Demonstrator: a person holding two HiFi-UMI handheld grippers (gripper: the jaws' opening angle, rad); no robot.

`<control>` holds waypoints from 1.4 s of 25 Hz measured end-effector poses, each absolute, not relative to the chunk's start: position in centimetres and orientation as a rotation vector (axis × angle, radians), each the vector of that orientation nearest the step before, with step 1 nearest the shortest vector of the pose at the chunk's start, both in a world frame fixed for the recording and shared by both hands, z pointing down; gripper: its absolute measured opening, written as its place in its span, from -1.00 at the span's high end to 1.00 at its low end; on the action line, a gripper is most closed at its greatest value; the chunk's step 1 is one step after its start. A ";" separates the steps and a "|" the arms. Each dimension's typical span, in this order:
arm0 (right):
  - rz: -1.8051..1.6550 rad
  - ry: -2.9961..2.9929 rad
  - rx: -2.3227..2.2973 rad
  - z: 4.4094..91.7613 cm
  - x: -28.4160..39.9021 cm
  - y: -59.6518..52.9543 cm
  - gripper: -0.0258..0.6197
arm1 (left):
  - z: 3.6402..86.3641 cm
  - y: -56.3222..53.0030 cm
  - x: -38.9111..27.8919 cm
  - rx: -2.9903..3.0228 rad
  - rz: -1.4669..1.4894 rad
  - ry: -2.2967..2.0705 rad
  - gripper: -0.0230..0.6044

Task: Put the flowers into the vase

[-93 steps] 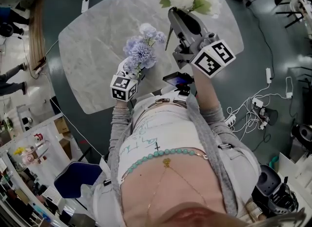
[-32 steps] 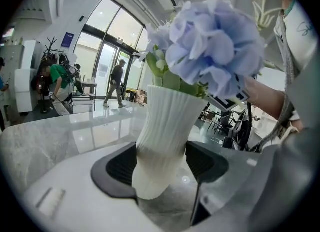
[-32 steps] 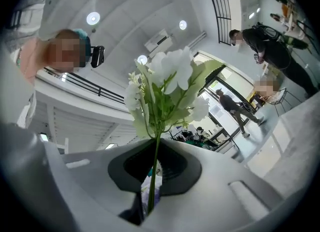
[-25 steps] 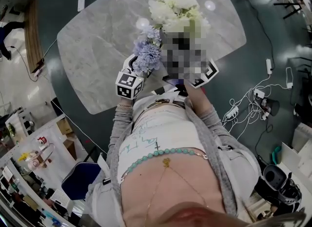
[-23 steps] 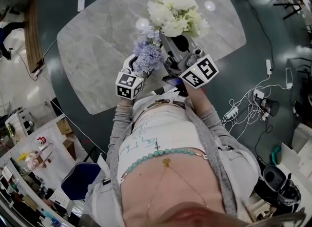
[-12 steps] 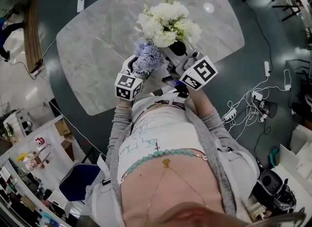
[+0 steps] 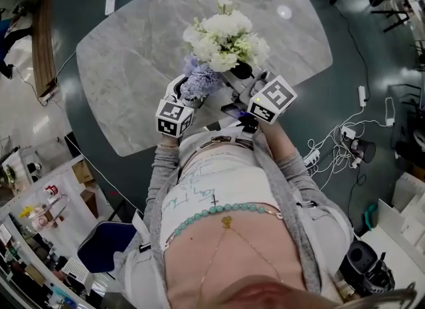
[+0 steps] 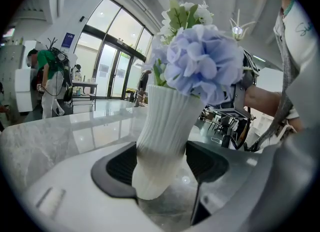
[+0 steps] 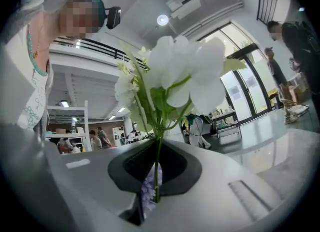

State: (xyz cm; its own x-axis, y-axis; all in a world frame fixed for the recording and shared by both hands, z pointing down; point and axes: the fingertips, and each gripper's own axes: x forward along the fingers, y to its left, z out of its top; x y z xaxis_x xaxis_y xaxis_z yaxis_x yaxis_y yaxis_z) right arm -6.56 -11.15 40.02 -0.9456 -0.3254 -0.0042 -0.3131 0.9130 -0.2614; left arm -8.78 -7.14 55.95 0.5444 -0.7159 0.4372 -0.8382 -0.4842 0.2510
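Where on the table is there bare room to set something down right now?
Bare marble runs from the vase out to the left edge of the table, and on the far right past the white flowers. The near edge is crowded: left tongs, right tongs, vase and purple flowers bunch together.

On the table (image 7: 126, 48), the vase (image 8: 165, 136) stands between the left gripper's (image 8: 161, 168) 2 jaws, flowers (image 8: 205, 61) in it — the right gripper (image 9: 155, 168), to its right, holds a bunch (image 7: 224, 35) by the stem, just above and behind those flowers
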 end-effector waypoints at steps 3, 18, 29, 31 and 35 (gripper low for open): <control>-0.417 3.072 -0.480 40.9 -7.0 -10.7 0.81 | 55.9 -7.1 -9.0 2.350 0.379 -1.265 -0.06; -0.628 3.273 -0.463 44.7 -6.1 -10.7 0.81 | 55.8 -7.6 -8.3 2.349 0.383 -1.273 -0.06; -0.747 3.495 -0.386 47.6 -6.7 -9.9 0.81 | 55.8 -7.7 -8.0 2.342 0.381 -1.278 -0.06; -0.712 3.516 -0.398 47.6 -6.7 -9.6 0.81 | 55.8 -7.5 -7.9 2.340 0.378 -1.280 -0.06; -0.692 3.547 -0.404 47.7 -6.7 -9.6 0.81 | 55.9 -7.5 -8.0 2.338 0.377 -1.287 -0.06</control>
State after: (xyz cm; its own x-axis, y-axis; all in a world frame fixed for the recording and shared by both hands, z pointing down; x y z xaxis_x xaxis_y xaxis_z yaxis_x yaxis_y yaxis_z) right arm -6.72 -9.59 47.75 -0.8570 -0.1135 0.5026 -0.2942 0.9086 -0.2963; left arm -8.01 -7.53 55.90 0.5294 -0.7273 0.4368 -0.8480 -0.4686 0.2475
